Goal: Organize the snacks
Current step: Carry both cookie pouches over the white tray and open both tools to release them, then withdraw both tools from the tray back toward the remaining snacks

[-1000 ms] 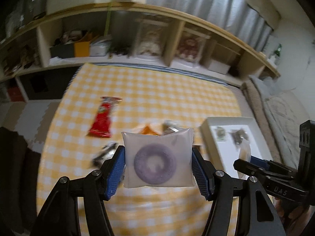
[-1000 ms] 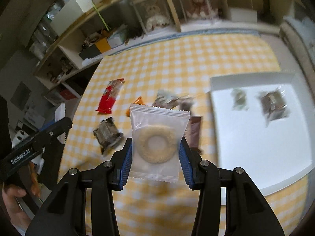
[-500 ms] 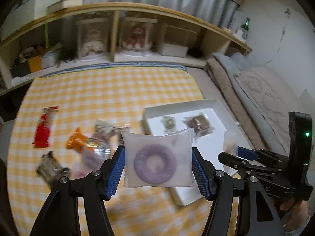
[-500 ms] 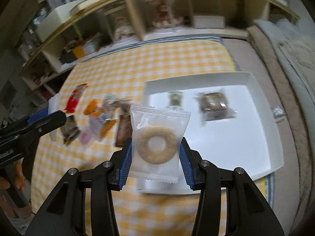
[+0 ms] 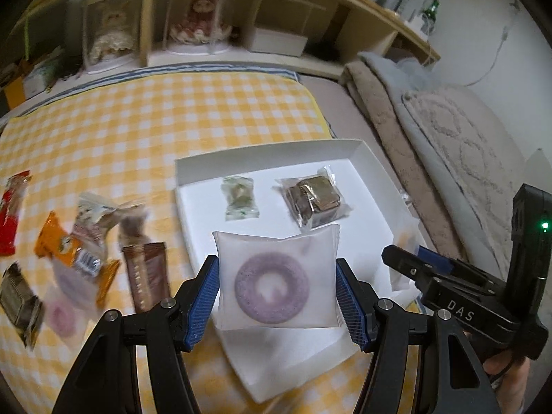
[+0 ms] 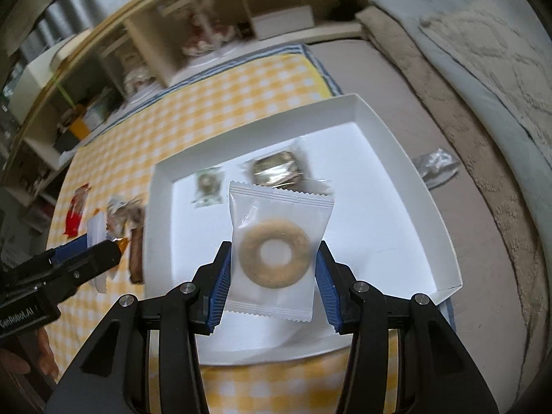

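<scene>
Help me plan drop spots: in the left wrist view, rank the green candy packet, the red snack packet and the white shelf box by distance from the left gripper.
1. green candy packet, inside the tray, just ahead of the left gripper.
2. red snack packet, far left on the cloth.
3. white shelf box, back on the shelf.

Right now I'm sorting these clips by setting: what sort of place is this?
Probably a home bedroom or living room: a low wooden shelf holding cased dolls, bedding alongside, and a checked cloth laid low, seemingly on the floor.

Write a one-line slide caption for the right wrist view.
Right gripper holds a packaged beige ring cookie above the white tray, which already holds two wrapped snacks.
</scene>
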Tool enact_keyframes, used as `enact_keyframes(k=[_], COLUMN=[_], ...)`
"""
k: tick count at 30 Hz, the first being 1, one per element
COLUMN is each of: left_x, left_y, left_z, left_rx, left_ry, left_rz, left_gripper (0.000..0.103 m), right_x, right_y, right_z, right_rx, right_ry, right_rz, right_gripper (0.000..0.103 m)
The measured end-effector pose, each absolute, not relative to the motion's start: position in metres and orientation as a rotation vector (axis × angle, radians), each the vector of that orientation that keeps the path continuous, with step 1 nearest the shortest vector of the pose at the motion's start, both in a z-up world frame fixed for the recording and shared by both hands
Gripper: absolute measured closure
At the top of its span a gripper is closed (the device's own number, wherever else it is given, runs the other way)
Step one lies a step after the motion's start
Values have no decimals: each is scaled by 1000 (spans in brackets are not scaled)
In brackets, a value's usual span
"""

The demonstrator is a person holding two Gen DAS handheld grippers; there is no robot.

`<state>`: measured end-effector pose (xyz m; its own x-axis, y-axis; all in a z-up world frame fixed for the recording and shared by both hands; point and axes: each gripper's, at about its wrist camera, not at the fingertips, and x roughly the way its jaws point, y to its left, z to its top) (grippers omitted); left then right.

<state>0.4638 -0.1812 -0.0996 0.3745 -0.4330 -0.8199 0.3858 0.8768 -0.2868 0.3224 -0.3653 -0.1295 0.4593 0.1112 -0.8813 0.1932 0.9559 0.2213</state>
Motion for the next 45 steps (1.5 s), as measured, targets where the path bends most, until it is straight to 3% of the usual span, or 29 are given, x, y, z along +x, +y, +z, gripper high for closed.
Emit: enact_keyframes(k=[11,19,21,23,28,45], left_x=[503,514,512,509,503,478], left_y=[-235,-242,-239,-236,-233,-203], left_z=[-143,-157,-158,-161,-167,-140], left_rx=[5,41,51,61,80,95], left_ry=[1109,1097,1093,1094,1114,1087], left_rz=[-530,-503,-502,-499,-504,-478], left_gripper=[37,10,5,0,0,0], right_x=[336,345,346,346,340,311], right_y=[-388,-403,-404,-404,-402,-400], right_z=[-148,-152,-151,-149,-145,-130], right_rx=[349,375,364,344,288,220], right_ry=[1113,1091,1080,1072,1077,1083], right_rz=[-84,-106,-105,-103,-113,-166], right_gripper=[54,52,42,20,0,0])
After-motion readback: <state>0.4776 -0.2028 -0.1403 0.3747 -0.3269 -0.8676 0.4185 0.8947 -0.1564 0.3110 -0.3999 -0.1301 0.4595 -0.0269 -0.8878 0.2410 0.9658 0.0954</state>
